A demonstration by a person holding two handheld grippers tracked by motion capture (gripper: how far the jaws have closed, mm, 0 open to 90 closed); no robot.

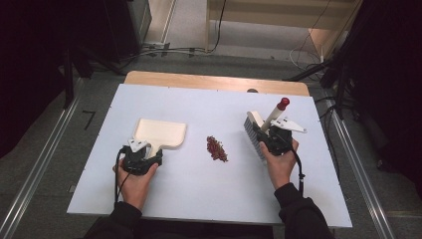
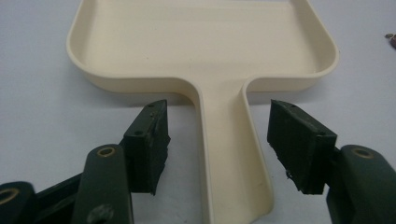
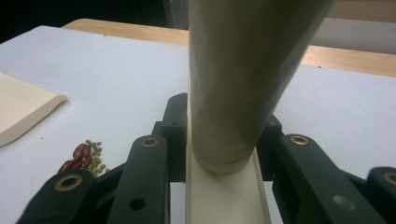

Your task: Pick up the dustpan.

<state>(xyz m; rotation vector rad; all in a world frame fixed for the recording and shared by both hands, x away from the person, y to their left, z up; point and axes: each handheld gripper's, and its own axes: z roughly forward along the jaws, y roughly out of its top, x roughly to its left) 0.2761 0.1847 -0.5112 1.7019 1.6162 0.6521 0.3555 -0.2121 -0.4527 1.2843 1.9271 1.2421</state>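
The person is setting up to sweep the pile of beans (image 1: 217, 149) lying mid-table into the cream dustpan (image 1: 161, 133). The right gripper (image 1: 268, 135) is clamping tight on the brush (image 1: 255, 134); in the right gripper view its jaws are pressing both sides of the brush's cream back just below the round handle (image 3: 243, 70), which is slanting up toward one o'clock and ending in a red knob (image 1: 283, 103). The bristles are resting on the white table (image 1: 199, 189) at three o'clock of the beans, well apart from them, probably so a stroke toward nine o'clock can push them along.

The dustpan is sitting flat at nine o'clock of the pile, its mouth facing twelve o'clock rather than the beans, so it likely needs turning. The left gripper (image 2: 217, 135) is straddling the pan's handle (image 2: 229, 154), jaws half-narrowed with a gap showing on each side, pads not yet touching; a firm hold there should let the pan be turned and steadied
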